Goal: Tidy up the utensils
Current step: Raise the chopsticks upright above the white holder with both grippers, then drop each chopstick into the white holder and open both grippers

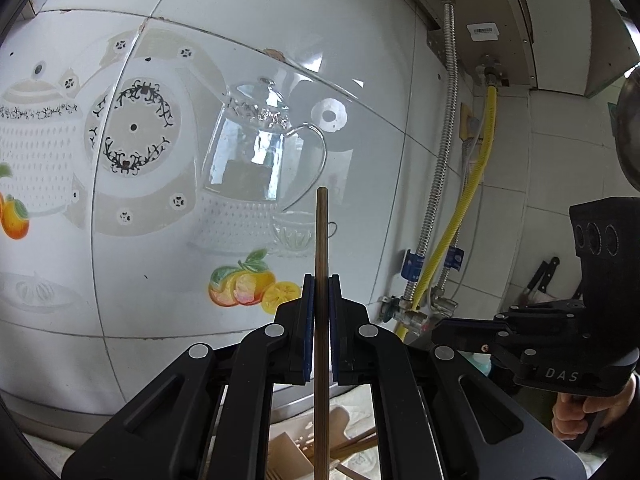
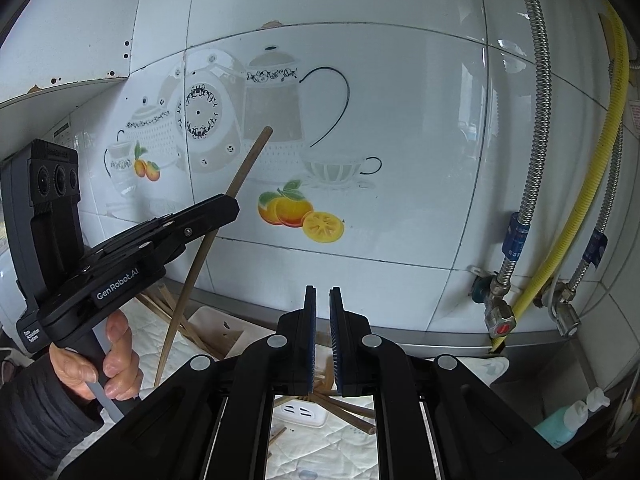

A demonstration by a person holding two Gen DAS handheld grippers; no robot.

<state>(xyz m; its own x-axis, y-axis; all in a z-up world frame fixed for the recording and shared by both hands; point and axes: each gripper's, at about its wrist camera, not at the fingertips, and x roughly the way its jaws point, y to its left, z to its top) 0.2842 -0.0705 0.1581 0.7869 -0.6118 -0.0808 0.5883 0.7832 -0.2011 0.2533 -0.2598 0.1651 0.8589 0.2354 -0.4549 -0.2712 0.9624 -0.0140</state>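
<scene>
A long brown chopstick point(image 1: 322, 240) stands upright between the pads of my left gripper point(image 1: 322, 280), which is shut on it. In the right wrist view the same chopstick point(image 2: 248, 160) slants up to the right out of the left gripper point(image 2: 230, 212), which a hand holds at the left. My right gripper point(image 2: 322, 292) has its jaws together with nothing between them. It also shows at the right of the left wrist view point(image 1: 438, 330). Several more chopsticks point(image 2: 344, 408) lie on the quilted cloth point(image 2: 328, 452) below it.
The tiled wall with teapot and orange decals point(image 2: 300, 208) is close ahead. Metal hoses, a yellow hose point(image 2: 592, 184) and valves point(image 2: 498, 320) run down the right. A white power strip point(image 2: 302, 412), a blue soap bottle point(image 2: 560, 424) and a beige wooden piece point(image 2: 216, 332) sit on the counter.
</scene>
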